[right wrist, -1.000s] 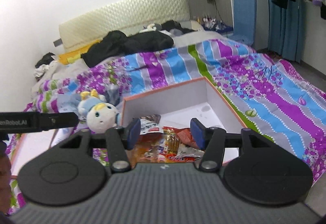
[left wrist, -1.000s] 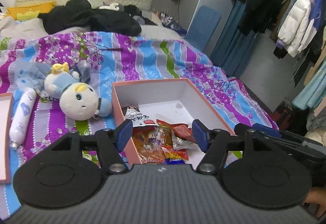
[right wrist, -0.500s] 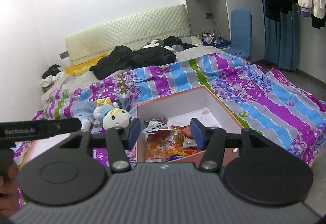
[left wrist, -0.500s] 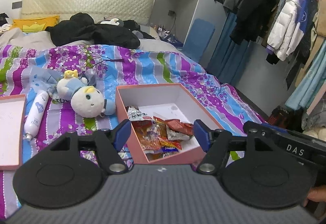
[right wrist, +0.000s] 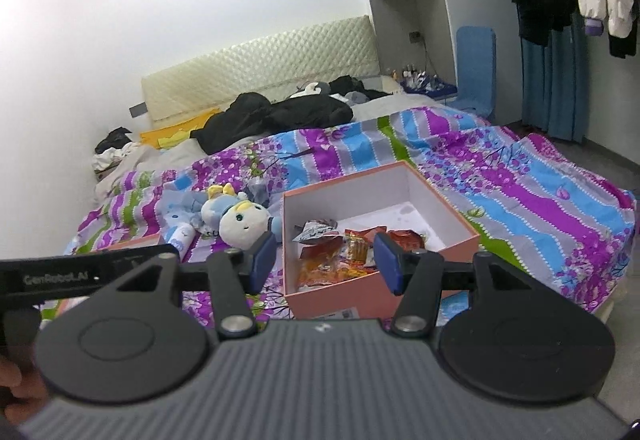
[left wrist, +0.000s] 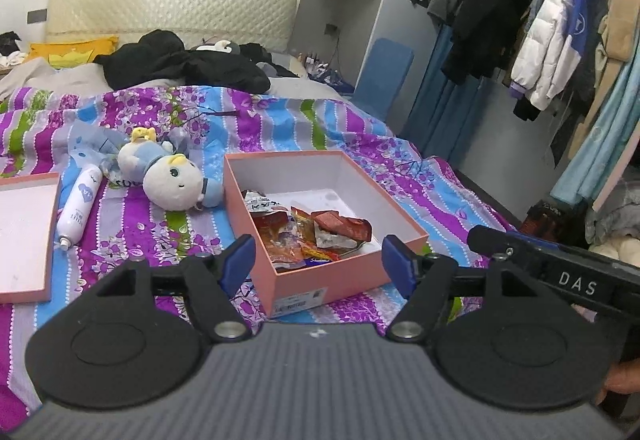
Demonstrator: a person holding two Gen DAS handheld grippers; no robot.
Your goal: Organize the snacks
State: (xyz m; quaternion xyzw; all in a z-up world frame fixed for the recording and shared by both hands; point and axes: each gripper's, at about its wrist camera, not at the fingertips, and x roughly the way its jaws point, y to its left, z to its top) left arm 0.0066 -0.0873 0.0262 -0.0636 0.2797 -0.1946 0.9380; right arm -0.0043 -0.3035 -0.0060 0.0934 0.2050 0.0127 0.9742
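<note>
A bed (left wrist: 280, 127) covered by a striped floral quilt is seen carrying an open pink box (left wrist: 352, 272) in which crumpled snack packets (left wrist: 308, 232) are piled, while the left gripper (left wrist: 318, 260) and right gripper (right wrist: 325, 262) are held released and empty, short of the box.
</note>
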